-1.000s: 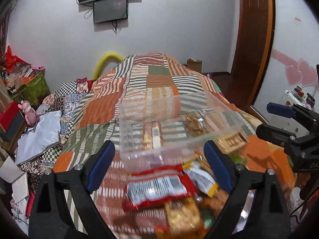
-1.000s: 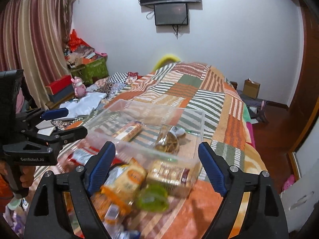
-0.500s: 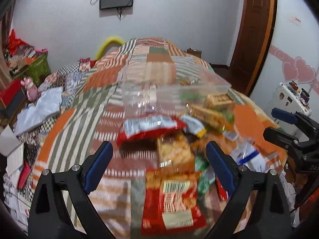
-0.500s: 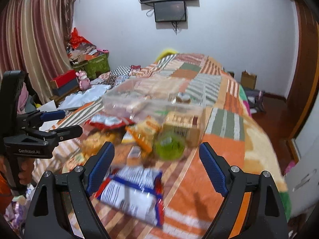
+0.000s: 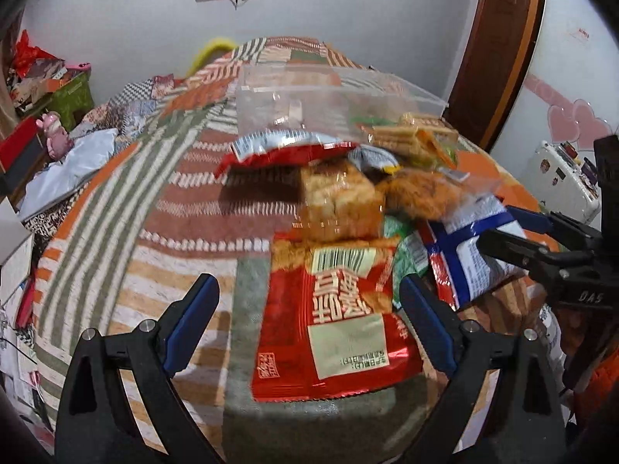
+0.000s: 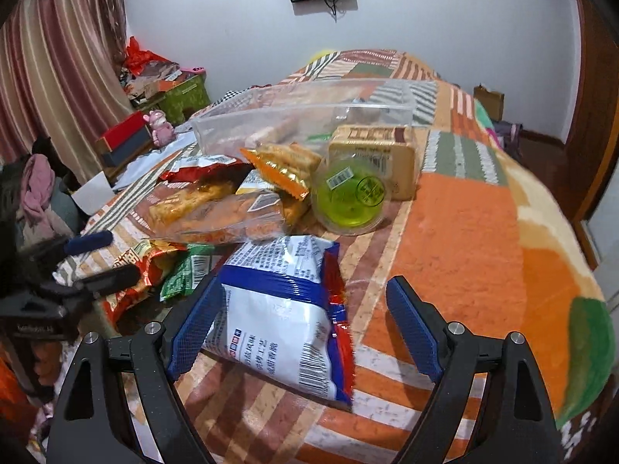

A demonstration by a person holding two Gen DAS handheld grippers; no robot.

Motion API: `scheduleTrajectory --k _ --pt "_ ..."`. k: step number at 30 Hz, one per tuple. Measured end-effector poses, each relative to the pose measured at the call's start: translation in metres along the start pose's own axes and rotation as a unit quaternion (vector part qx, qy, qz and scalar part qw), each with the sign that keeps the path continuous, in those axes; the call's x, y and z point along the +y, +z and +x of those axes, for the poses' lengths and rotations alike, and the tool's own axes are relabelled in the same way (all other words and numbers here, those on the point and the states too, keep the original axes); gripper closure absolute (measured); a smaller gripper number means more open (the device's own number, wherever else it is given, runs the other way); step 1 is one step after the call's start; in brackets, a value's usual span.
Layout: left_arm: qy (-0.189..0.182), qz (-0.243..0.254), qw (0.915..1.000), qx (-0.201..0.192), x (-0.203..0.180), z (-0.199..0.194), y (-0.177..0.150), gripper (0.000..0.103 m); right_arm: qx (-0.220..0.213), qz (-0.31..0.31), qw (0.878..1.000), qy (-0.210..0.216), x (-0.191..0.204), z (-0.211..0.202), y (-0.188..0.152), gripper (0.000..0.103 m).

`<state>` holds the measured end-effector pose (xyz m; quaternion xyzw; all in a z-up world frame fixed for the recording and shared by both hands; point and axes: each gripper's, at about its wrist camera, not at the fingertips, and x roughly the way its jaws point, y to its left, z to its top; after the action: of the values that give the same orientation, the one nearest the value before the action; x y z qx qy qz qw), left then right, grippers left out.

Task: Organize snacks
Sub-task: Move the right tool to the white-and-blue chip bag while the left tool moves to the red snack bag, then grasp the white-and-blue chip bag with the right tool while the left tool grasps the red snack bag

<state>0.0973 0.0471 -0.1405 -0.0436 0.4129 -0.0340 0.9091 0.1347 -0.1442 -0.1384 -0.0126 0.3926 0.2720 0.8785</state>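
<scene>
A pile of snack packets lies on a patchwork bed. A clear plastic bin [image 5: 332,104] [image 6: 305,116] stands behind the pile. My left gripper [image 5: 309,321] is open over a red packet [image 5: 336,324], with its jaws on either side of it. My right gripper [image 6: 305,324] is open around a white and blue bag [image 6: 286,321], which also shows in the left wrist view [image 5: 472,251]. A green jelly cup [image 6: 352,201], a tan biscuit box [image 6: 375,154] and orange packets [image 6: 282,170] lie between the bag and the bin.
The bed cover [image 6: 464,224] is bare to the right of the pile and drops off at its right edge. Boxes, clothes and a pink toy [image 6: 160,127] crowd the floor on the left. A wooden door [image 5: 499,38] is at the right.
Both grippers have pulled back from the bin and dropped lower over the near end of the pile. The red packet and the white and blue bag now sit between their open jaws.
</scene>
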Motion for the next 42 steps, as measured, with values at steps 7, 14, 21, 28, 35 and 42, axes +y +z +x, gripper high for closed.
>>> scheduleTrajectory --k 7,14,21,28,35,42 --pt "-0.014 -0.005 0.9998 0.015 -0.005 0.015 -0.007 0.008 0.017 0.026 0.999 0.034 -0.001 0.010 -0.009 0.017" --pt "-0.034 -0.025 0.9991 0.006 0.002 0.016 -0.016 0.022 0.009 0.011 0.999 0.039 0.006 0.004 -0.012 0.035" --pt "-0.029 -0.019 0.9994 0.004 -0.001 0.012 -0.017 0.027 0.002 0.013 0.999 0.035 0.008 0.001 -0.009 0.047" --pt "-0.010 -0.016 0.9998 -0.002 0.004 0.002 -0.024 0.029 -0.006 0.022 0.999 0.029 0.002 -0.007 -0.010 0.052" --pt "0.003 -0.022 0.9996 -0.020 0.013 -0.018 -0.020 0.032 -0.019 0.034 0.999 0.012 -0.009 -0.021 -0.009 0.053" --pt "-0.003 -0.027 0.9991 -0.031 0.016 -0.028 -0.008 0.050 -0.055 0.054 0.997 -0.017 -0.027 -0.044 0.000 0.054"
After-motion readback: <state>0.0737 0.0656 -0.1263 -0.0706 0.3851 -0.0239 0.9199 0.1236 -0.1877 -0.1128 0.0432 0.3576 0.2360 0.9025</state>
